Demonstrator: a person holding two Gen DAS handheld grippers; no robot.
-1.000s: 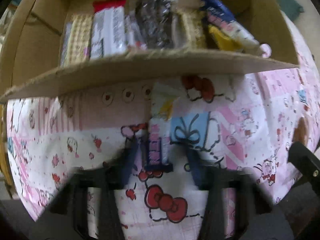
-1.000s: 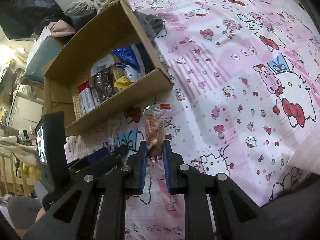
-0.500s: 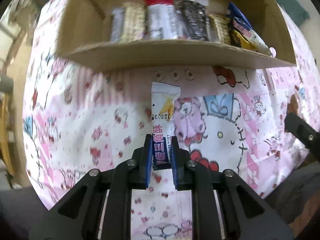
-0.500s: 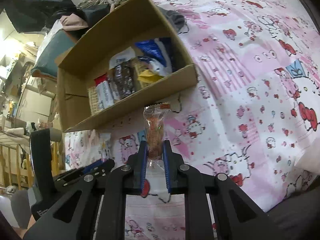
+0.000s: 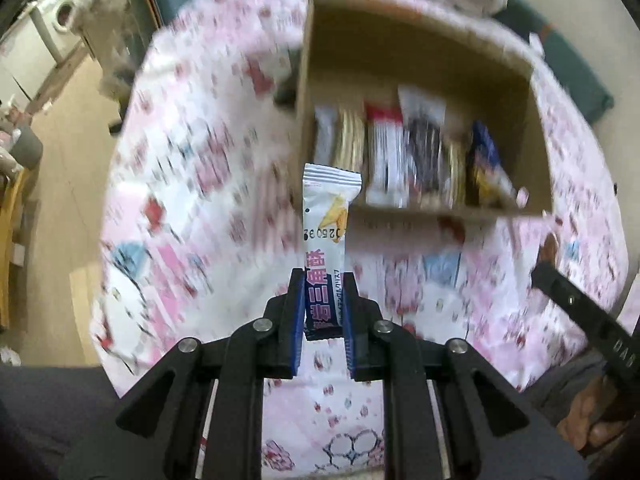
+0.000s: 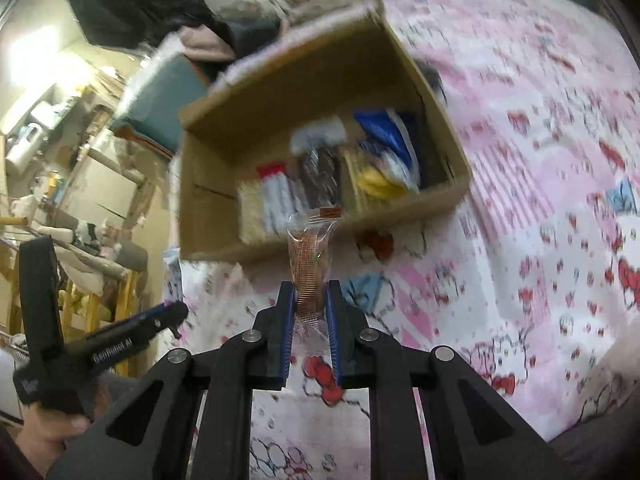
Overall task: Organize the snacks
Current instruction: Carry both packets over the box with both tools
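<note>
Left wrist view: the left gripper [image 5: 322, 312] is clamped on the lower end of a white and blue snack packet [image 5: 326, 240], which stands upright between the jaws, lifted off the bed. Beyond it the cardboard box [image 5: 420, 52] sits on the pink patterned bedsheet [image 5: 192, 184], toward the far side of the bed. A row of packets [image 5: 404, 160] already lies side by side along the box's near wall, leaving its far half bare. The right gripper [image 5: 576, 312] shows as a dark bar at the right edge of the frame.

Right wrist view: the right gripper [image 6: 306, 312] is closed on a clear-wrapped brown biscuit stack [image 6: 310, 268], also held upright, above the sheet and just short of the box's near wall. The box holds the same row of packets, a blue bag [image 6: 390, 140] at its right end. The left gripper [image 6: 132, 332] sits low at the left.

As a judgement, the sorting is well along: several snacks are boxed and two are in hand, not yet placed. No other loose snacks show on the visible bedsheet, so these two may be the last.
</note>
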